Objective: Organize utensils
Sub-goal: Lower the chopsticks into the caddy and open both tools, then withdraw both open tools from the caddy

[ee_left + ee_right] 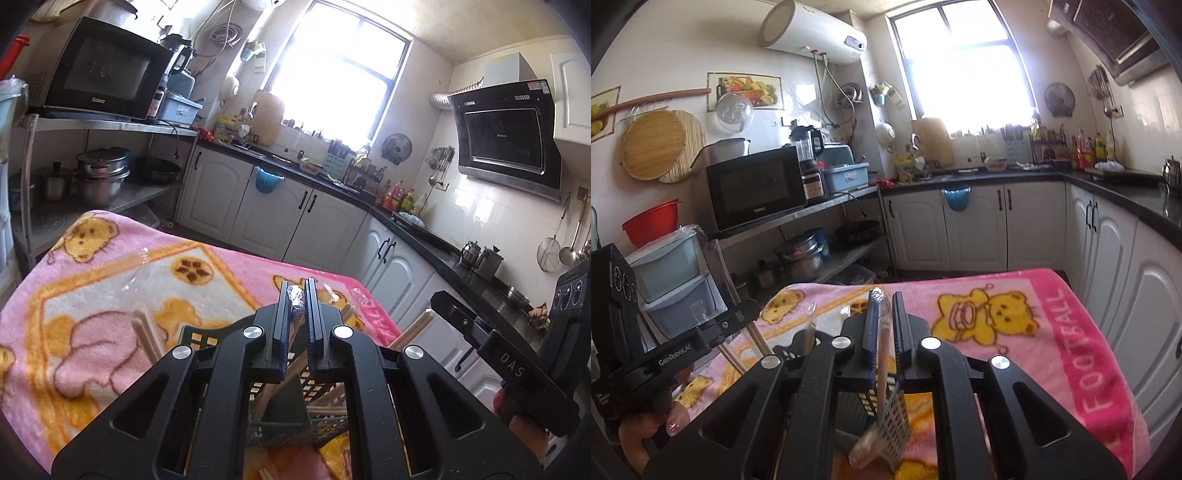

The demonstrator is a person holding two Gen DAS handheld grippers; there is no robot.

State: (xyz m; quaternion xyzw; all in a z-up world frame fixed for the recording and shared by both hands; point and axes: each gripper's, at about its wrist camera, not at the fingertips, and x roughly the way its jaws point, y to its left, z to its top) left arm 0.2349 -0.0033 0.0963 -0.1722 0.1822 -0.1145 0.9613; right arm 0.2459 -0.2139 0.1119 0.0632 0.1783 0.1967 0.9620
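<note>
Two tools hover over the black basket [207, 338] on the pink-blanketed table [92, 295] — left tool [297, 295] pinches crinkled clear wrapping; right tool [884, 301], jaws slightly parted, has a plastic-wrapped chopstick [882, 354] between them, reaching into the basket.

On the black microwave [757, 188] by my shelf I read "Galanz" under its door. The pink blanket [1082, 354] carries "FOOTBALL" in pale letters along its darker pink border. On my left gripper [668, 354], seen from my right-hand camera, the side bar says "GenRobot.AI". On my right gripper [513, 363], seen from the left-hand camera, I can read "DAS". The range hood's small labels are too blurred to read.
</note>
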